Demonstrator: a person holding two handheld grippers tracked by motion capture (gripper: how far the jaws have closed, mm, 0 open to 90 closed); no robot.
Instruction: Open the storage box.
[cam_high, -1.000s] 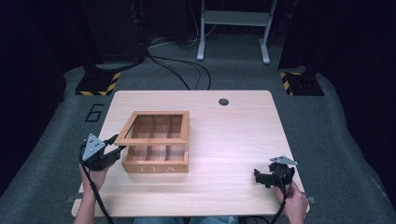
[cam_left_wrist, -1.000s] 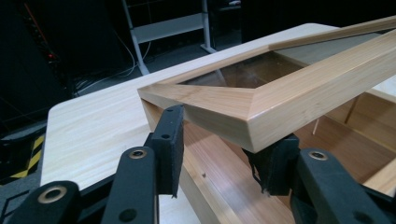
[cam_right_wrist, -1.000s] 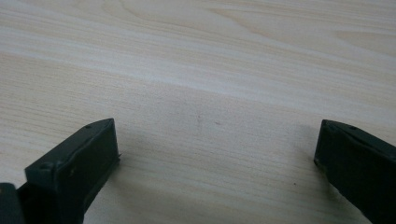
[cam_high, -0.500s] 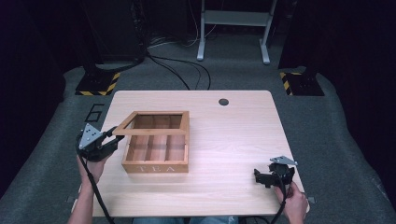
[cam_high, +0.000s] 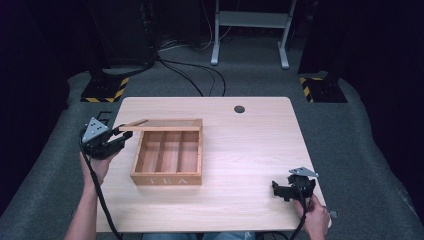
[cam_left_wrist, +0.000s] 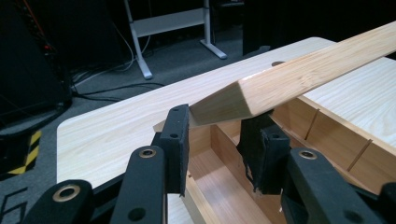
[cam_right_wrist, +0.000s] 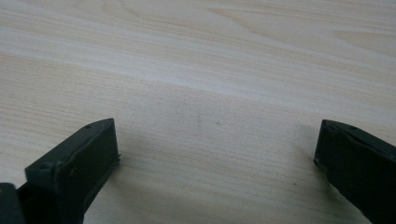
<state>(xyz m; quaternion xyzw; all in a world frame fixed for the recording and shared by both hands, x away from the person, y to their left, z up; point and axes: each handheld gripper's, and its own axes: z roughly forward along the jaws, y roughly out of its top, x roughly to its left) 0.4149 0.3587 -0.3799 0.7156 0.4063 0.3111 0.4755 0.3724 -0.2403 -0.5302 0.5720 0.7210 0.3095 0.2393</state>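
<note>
- My left tongs (cam_high: 121, 138) pinch the tea box (cam_high: 168, 172) lid's (cam_left_wrist: 299, 79) corner, tilted up, frame left.
- Right tongs (cam_high: 278, 190) spread over bare surface (cam_high: 250, 150), lower right.

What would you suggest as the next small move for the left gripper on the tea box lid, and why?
Probably keep swinging the lid up and back: the left gripper is clamped on its front corner, and it stands only partly raised over the tea box.

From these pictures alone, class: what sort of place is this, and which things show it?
Probably a lab or studio set up for recording: one bare wooden table on grey carpet, dark surroundings, black-and-yellow hazard-striped bases and loose cables on the floor behind.
</note>
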